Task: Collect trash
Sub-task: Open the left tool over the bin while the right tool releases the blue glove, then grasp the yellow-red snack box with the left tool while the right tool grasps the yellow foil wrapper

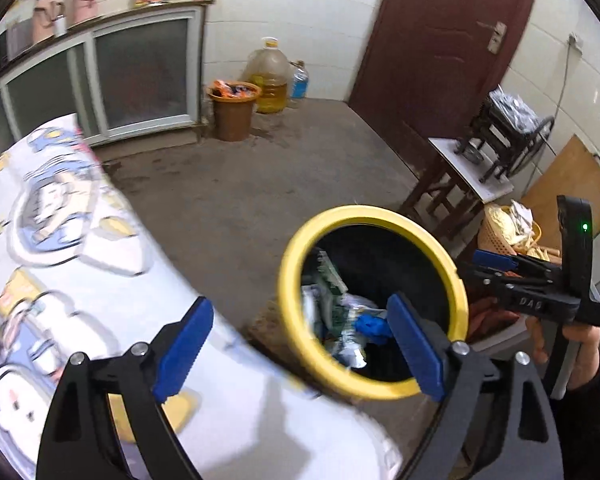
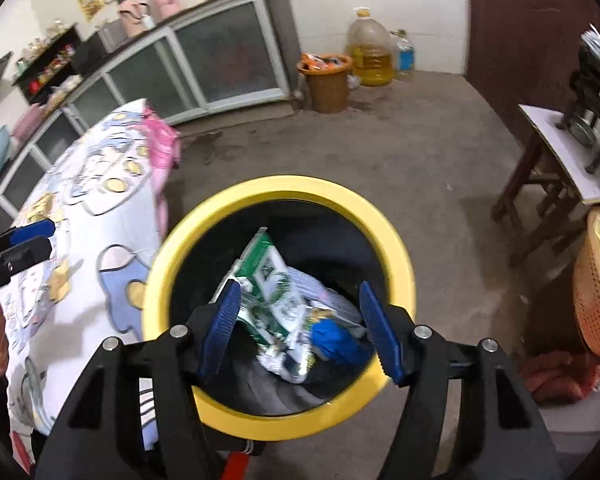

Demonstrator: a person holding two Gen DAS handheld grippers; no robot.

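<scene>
bin (image 2: pixel 278 188) beside cloth-covered table (image 2: pixel 80 280) | stool (image 2: pixel 540 184) near | floor bare

You have two bins: a yellow-rimmed bin (image 2: pixel 278 188) and an orange bin (image 2: pixel 327 84). Two bottles stand by the wall, an oil bottle (image 2: pixel 370 54) and a blue-label bottle (image 2: pixel 405 58). One door (image 1: pixel 440 36), one stool (image 1: pixel 452 184).

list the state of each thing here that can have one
left tool: open, nothing between its pads
right tool: open, empty, over the bin
yellow-rimmed bin: upright, no lid, partly filled with wrappers
blue crumpled item: lying inside the bin
brown basket: upright, full
door: shut
oil jug: capped, partly full
</scene>
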